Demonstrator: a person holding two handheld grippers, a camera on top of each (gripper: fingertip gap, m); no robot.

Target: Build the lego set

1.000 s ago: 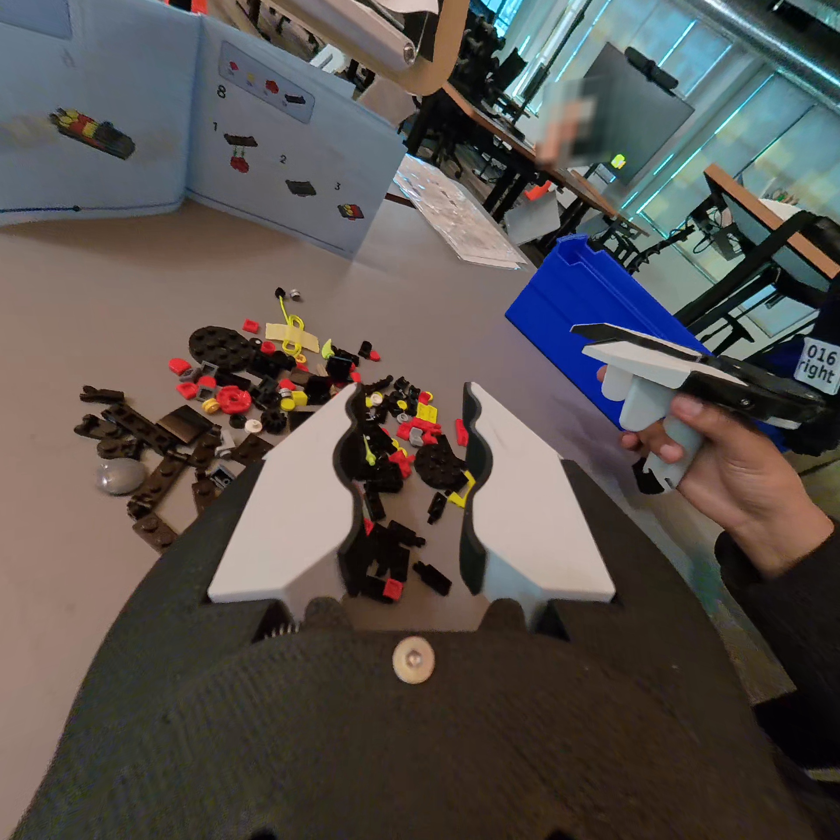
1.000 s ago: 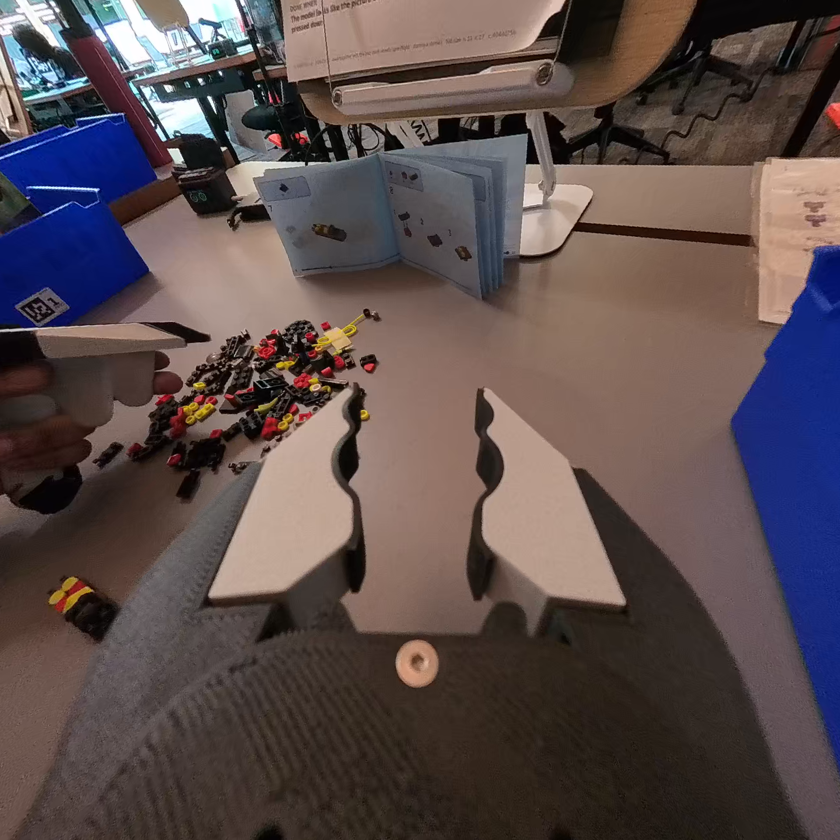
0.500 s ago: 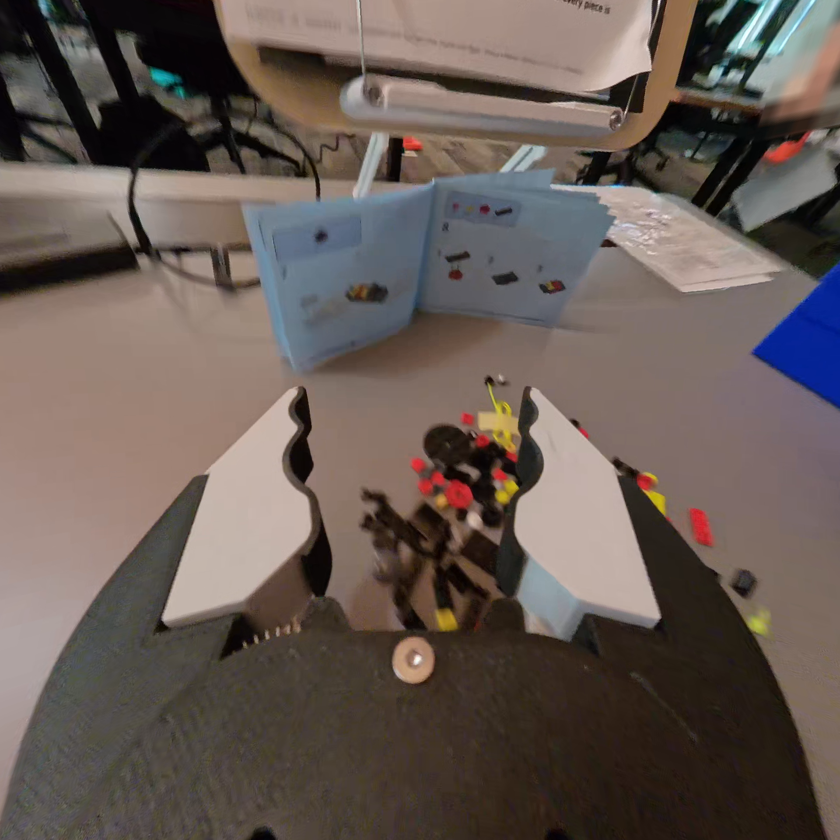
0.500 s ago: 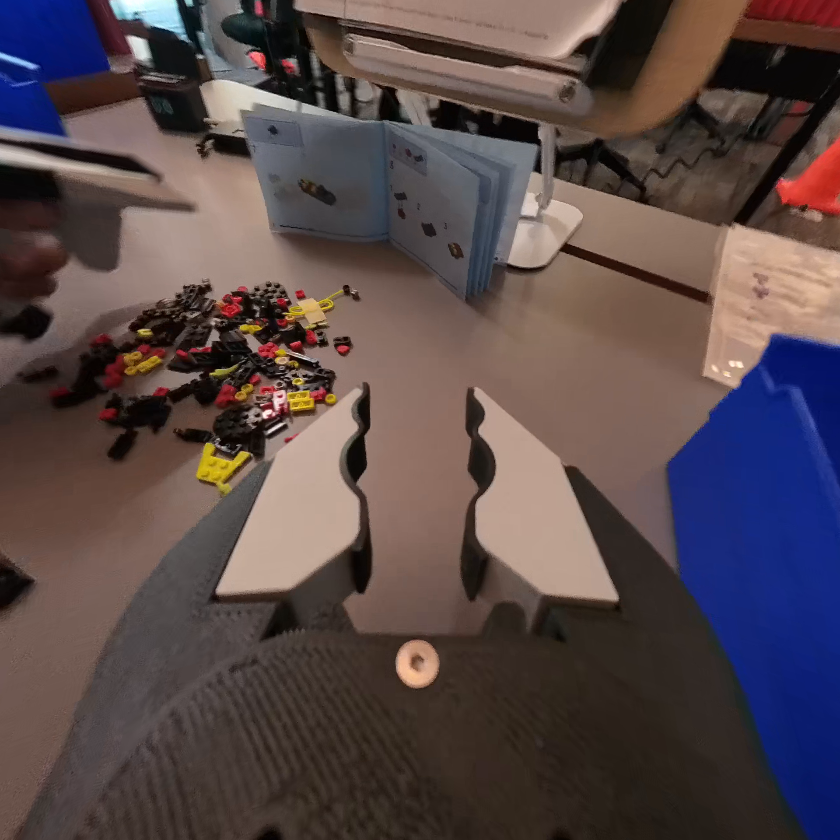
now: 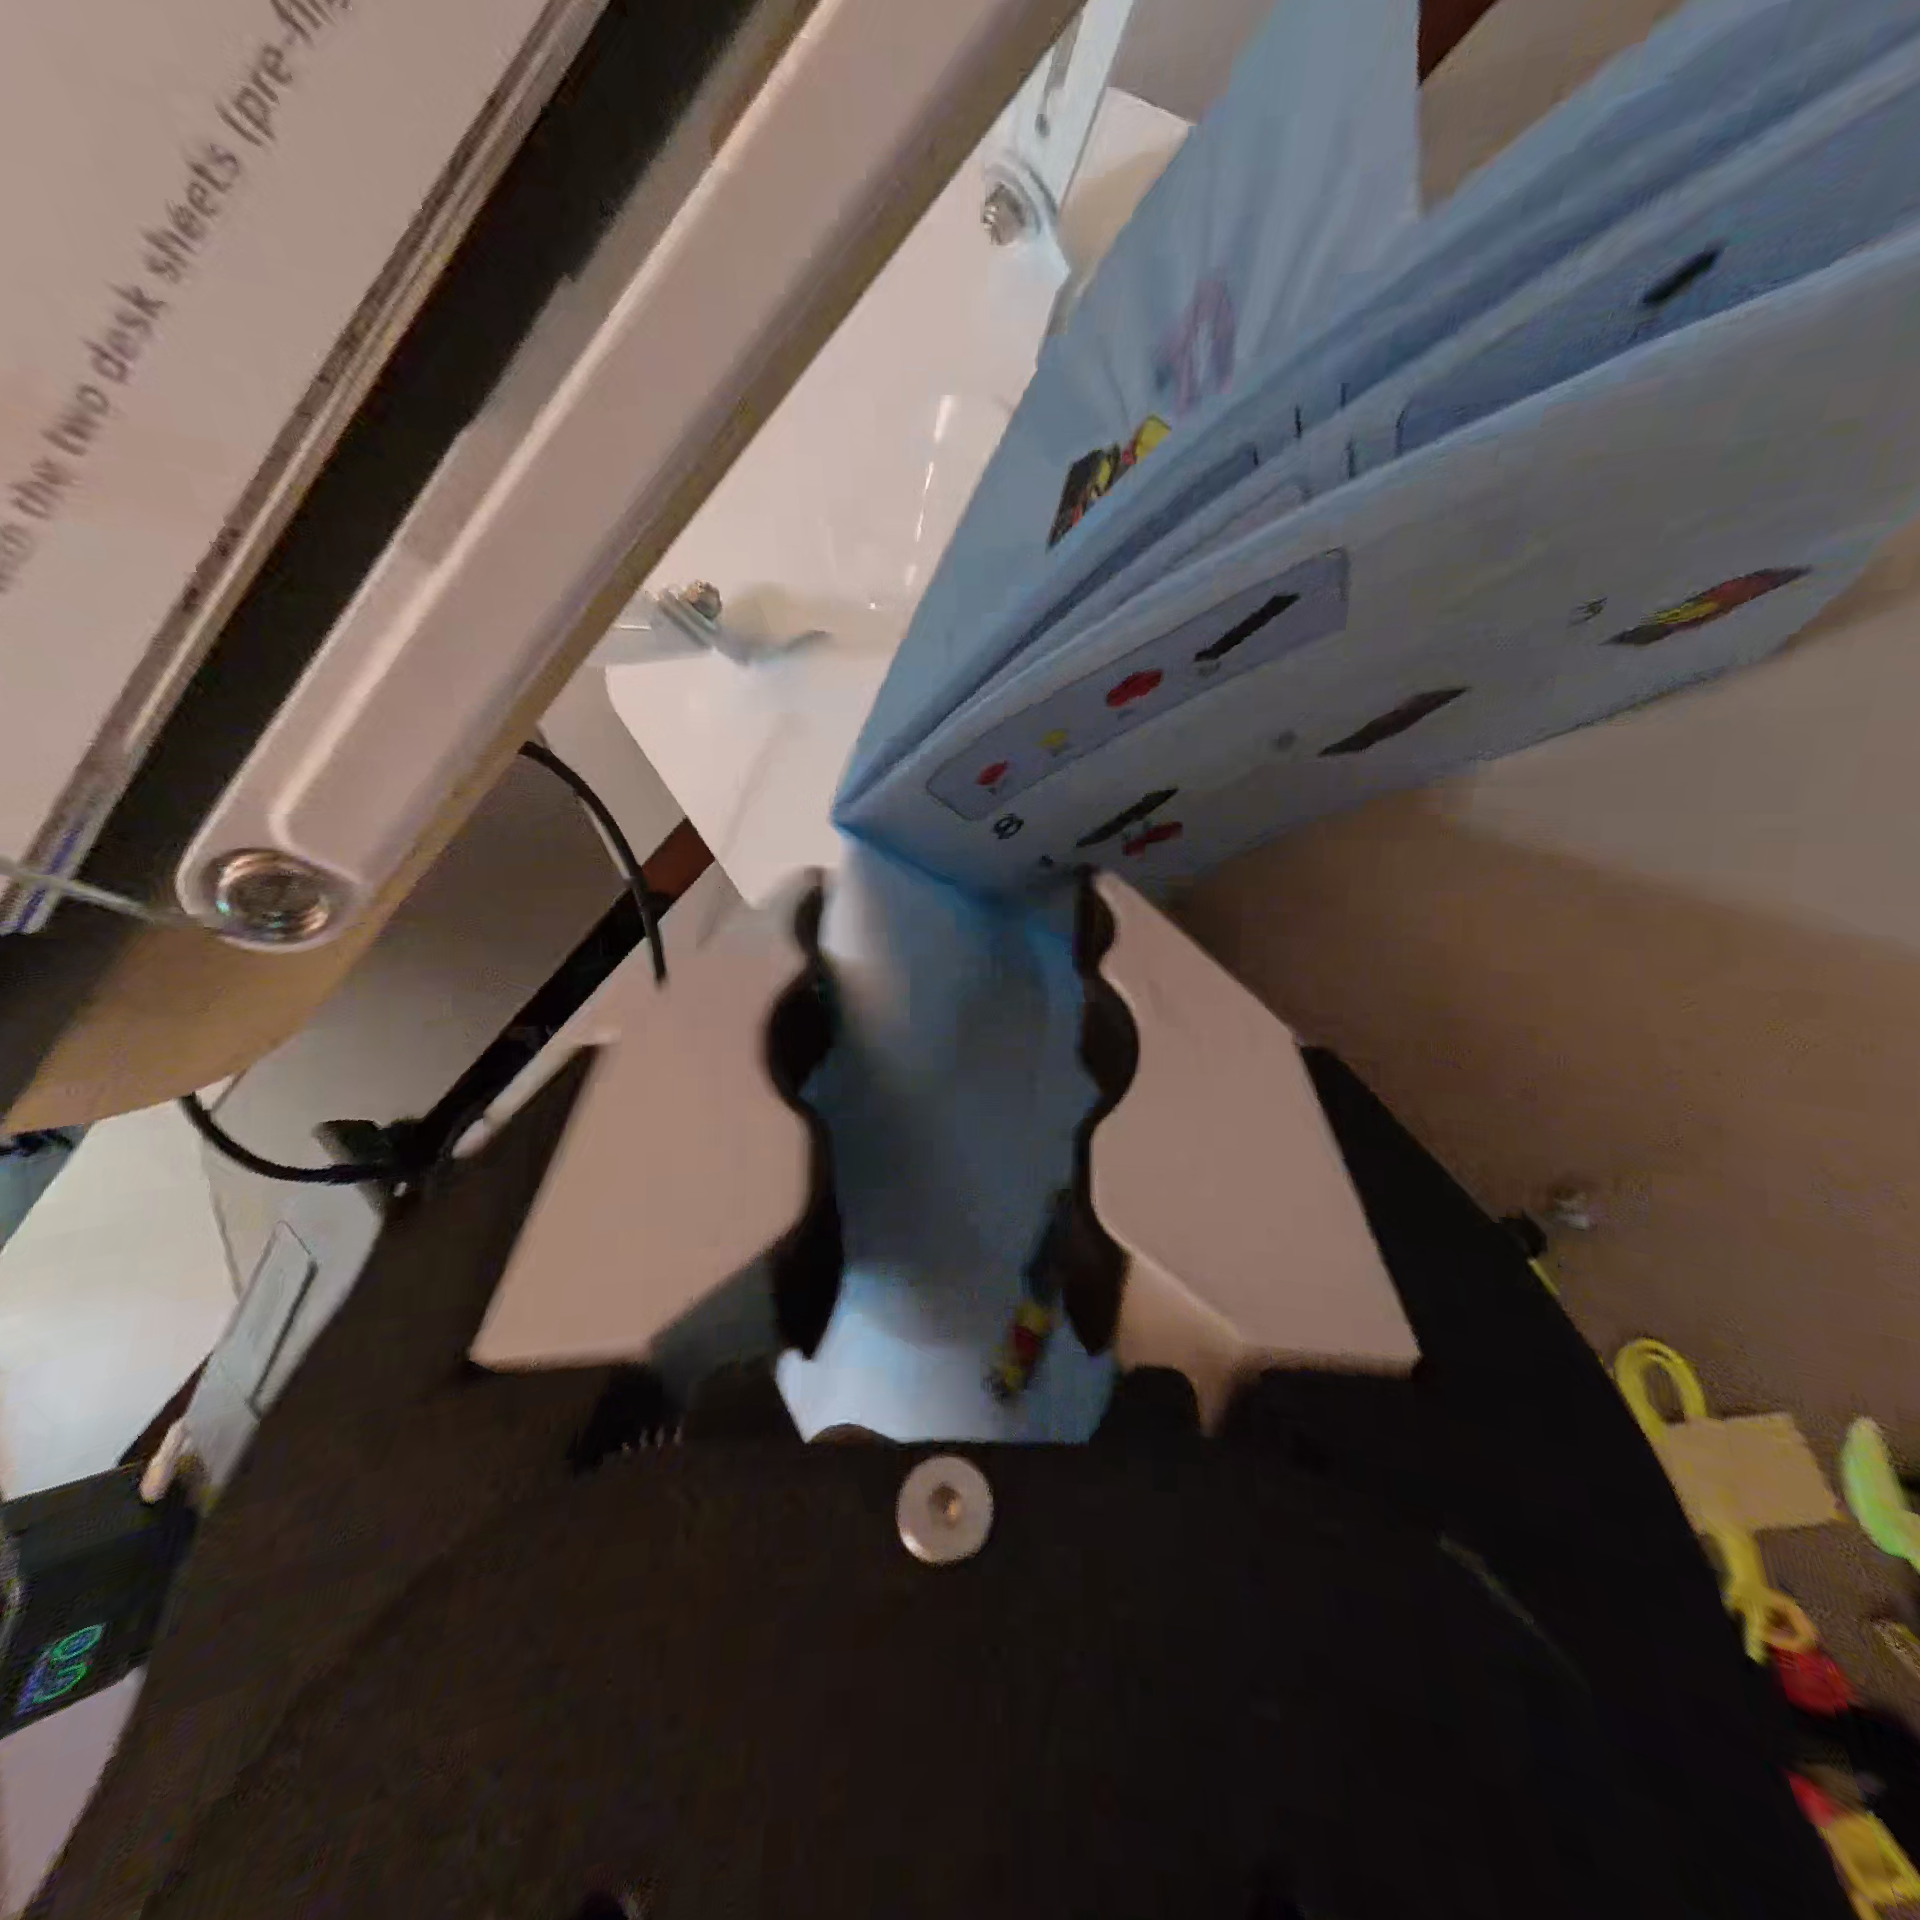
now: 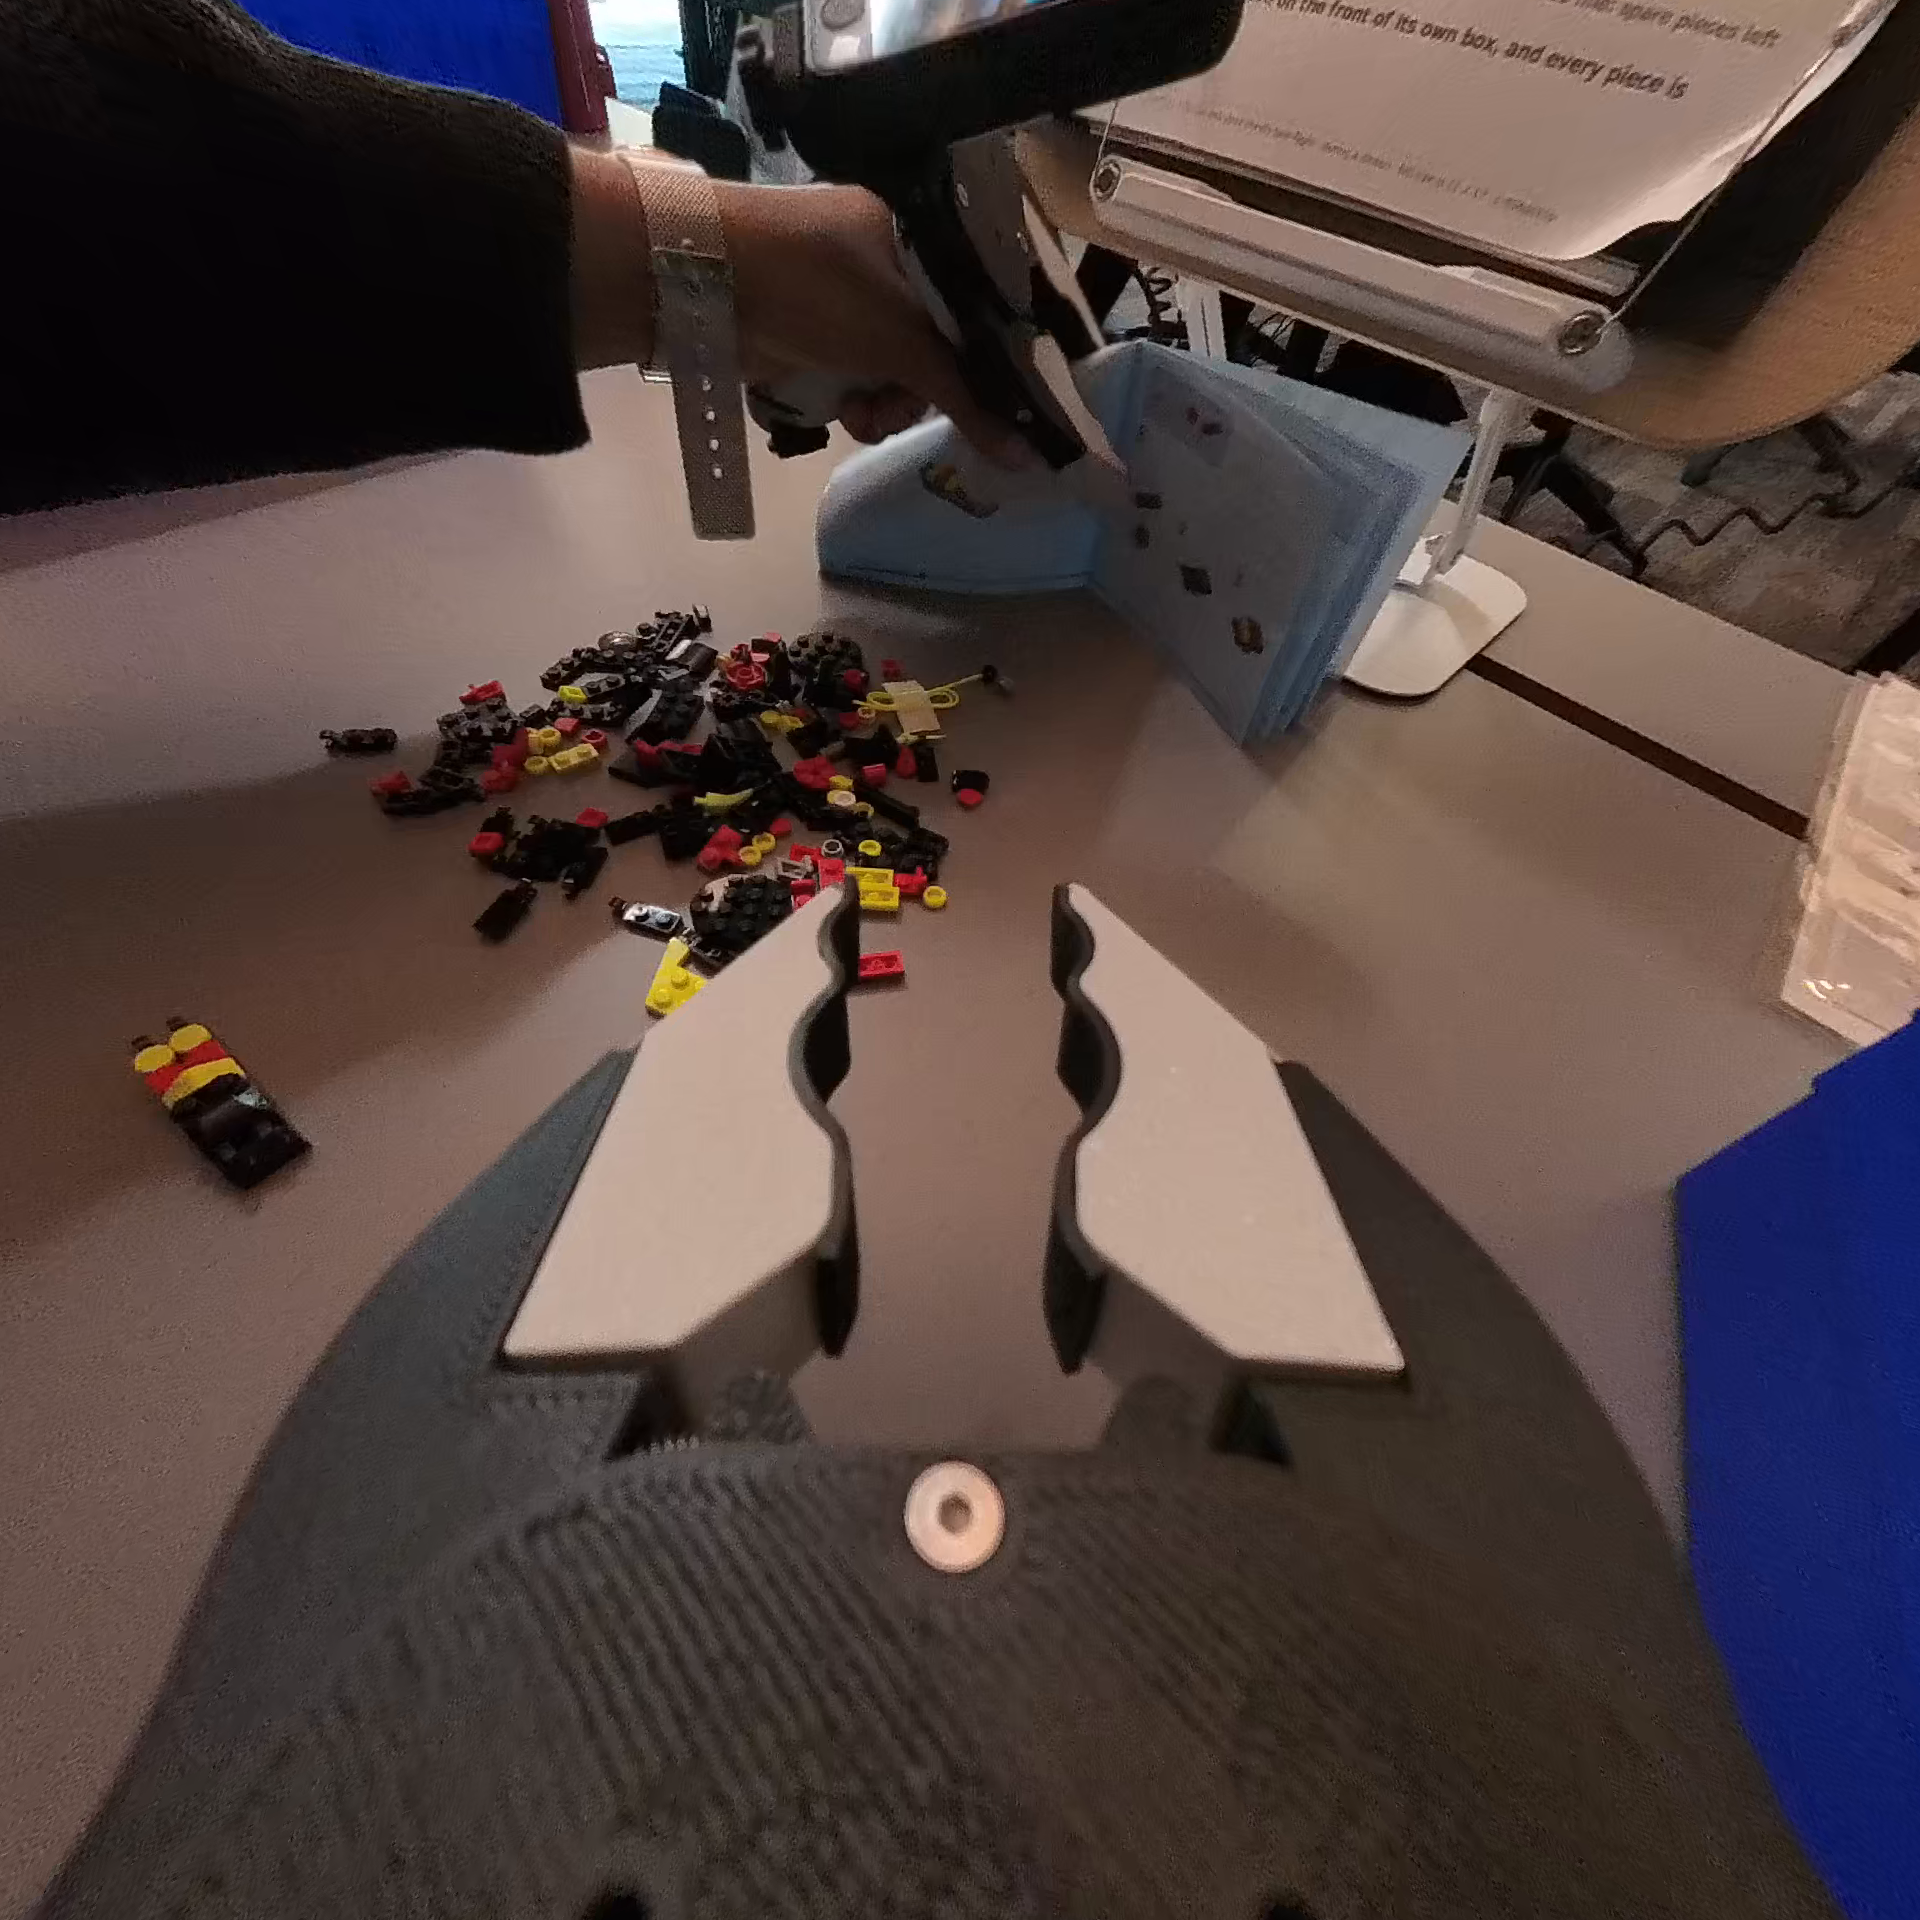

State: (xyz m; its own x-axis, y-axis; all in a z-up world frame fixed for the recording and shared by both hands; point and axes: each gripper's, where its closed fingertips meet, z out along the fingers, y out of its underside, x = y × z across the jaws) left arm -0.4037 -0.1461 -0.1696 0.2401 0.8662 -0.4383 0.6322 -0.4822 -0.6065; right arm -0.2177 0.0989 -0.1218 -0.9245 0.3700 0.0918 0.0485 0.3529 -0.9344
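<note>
The light-blue instruction booklet stands open on the table behind the pile of loose black, red and yellow lego pieces. My left gripper is open, with the booklet's left page bent between its jaws. In the right wrist view the left gripper presses on that page from above. A small black, red and yellow partial build lies alone at the left. My right gripper is open and empty, low over the table just right of the pile.
A document stand with a white base stands right behind the booklet; its bar is close to my left gripper. A blue bin is at the right, with a clear plastic bag beyond it. A person's hand and sleeve reach over the pile. The gap from one gripper's tips to the other's is roughly 30 cm.
My left gripper has gone from over the pile forward to the booklet and narrowed around its left page, which now bends. My right gripper has moved closer to the pile.
</note>
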